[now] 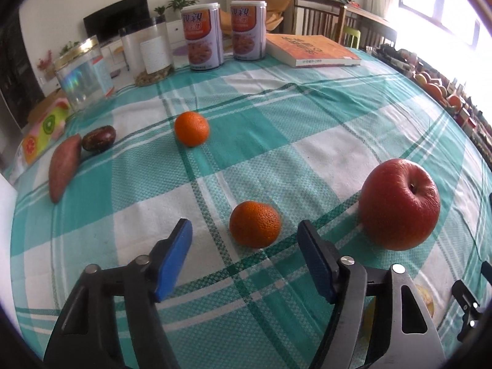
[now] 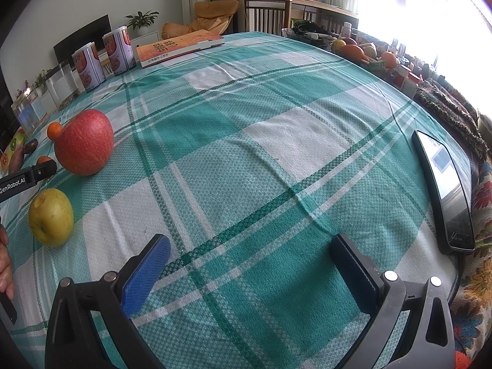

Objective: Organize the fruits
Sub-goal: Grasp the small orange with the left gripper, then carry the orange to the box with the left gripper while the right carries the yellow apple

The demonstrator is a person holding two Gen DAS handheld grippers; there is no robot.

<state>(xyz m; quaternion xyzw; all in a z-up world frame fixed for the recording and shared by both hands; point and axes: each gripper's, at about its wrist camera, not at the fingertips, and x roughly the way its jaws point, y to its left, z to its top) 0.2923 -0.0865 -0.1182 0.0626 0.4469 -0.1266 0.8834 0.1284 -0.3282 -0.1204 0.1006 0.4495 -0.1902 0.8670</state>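
Note:
In the left wrist view my left gripper is open, its jaws either side of a near orange on the checked cloth, not touching it. A red apple sits to its right, a second orange farther back. A sweet potato and a dark fruit lie at the left. In the right wrist view my right gripper is open and empty above bare cloth. The red apple and a yellow apple lie to its left.
Two cans, jars and an orange book stand at the table's far edge. A phone lies at the right edge. A fruit basket sits far right. A fruit-print box is at the left.

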